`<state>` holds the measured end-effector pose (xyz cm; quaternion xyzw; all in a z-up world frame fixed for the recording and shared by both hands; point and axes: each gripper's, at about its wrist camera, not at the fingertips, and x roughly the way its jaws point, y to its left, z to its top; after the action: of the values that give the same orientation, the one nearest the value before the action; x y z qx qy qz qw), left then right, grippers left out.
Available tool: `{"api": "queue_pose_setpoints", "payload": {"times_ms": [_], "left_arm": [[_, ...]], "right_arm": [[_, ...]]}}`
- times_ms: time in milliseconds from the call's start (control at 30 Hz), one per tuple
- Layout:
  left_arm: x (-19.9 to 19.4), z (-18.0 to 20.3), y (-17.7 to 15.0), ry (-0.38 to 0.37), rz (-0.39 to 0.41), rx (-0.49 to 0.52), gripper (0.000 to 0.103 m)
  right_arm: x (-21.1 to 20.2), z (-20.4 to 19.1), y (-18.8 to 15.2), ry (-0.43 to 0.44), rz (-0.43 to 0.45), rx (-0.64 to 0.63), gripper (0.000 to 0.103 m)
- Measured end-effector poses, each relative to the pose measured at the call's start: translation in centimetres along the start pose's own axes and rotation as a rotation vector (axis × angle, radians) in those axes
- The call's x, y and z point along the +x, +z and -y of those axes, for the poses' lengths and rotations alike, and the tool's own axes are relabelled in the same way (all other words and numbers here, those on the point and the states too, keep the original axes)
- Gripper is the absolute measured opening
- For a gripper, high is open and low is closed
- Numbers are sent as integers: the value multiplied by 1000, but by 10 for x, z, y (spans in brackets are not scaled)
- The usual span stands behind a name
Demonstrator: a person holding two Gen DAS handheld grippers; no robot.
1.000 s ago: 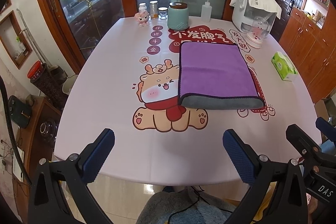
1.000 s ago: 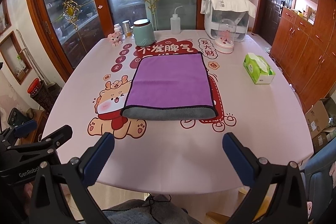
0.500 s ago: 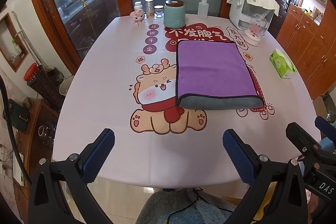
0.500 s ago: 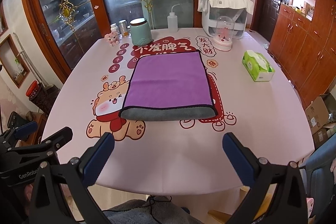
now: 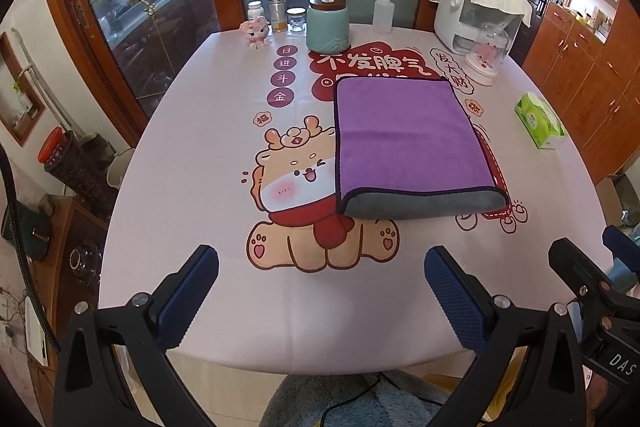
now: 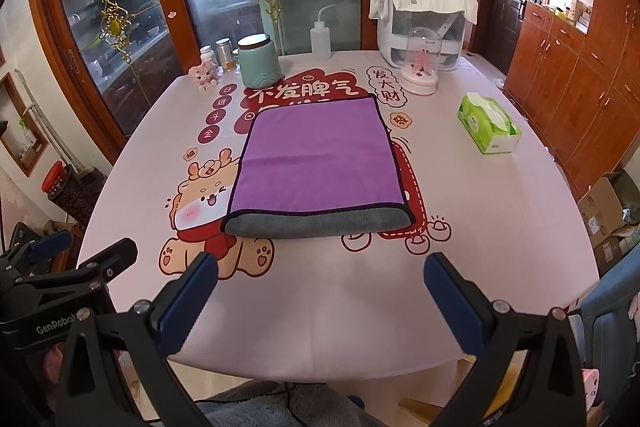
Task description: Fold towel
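The purple towel (image 5: 404, 131) (image 6: 318, 157) lies flat on the middle of the table, already doubled over, its grey underside showing as a rounded fold along the near edge and its dark-trimmed far edge reaching the red printed characters. Its long axis runs from the near edge of the table toward the glass doors, roughly 6 to 12 o'clock in both wrist views, with the fold at the 6 o'clock end. It rests on a pink tablecloth (image 5: 200, 147) (image 6: 480, 207) printed with a cartoon deer, whose head sits just beside the towel's left edge at about 9 o'clock. Beyond the towel at 12 o'clock stand a teal lidded jar (image 5: 327, 25) (image 6: 259, 61), a squeeze bottle (image 5: 382, 13) (image 6: 321, 39) and a few small jars; at 1 to 2 o'clock sit a white appliance (image 5: 478, 13) (image 6: 422, 27) and a small glass dome (image 5: 487, 53) (image 6: 421, 65); at 3 o'clock, well apart from the towel, is a green tissue box (image 5: 540, 121) (image 6: 490, 125). The left gripper (image 5: 320, 287) hovers over the near table edge at 6 o'clock, its blue-padded fingers spread wide, holding and touching nothing. The right gripper (image 6: 320, 291) hangs likewise at the near edge, fingers wide apart and empty, clear of the towel's fold.
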<state>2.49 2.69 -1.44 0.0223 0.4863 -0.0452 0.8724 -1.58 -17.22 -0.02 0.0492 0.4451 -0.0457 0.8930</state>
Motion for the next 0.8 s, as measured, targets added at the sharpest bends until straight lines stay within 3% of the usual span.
{"api": "queue_pose_setpoints", "payload": {"times_ms": [533,800], "left_arm": [[28,-12,23,-50,7,75,103],[57,-16,35,-56,25,129,103]], "right_arm": [[15,-8,8,-71,6,54,103],[31,10,9,-115,2,52,103]]}}
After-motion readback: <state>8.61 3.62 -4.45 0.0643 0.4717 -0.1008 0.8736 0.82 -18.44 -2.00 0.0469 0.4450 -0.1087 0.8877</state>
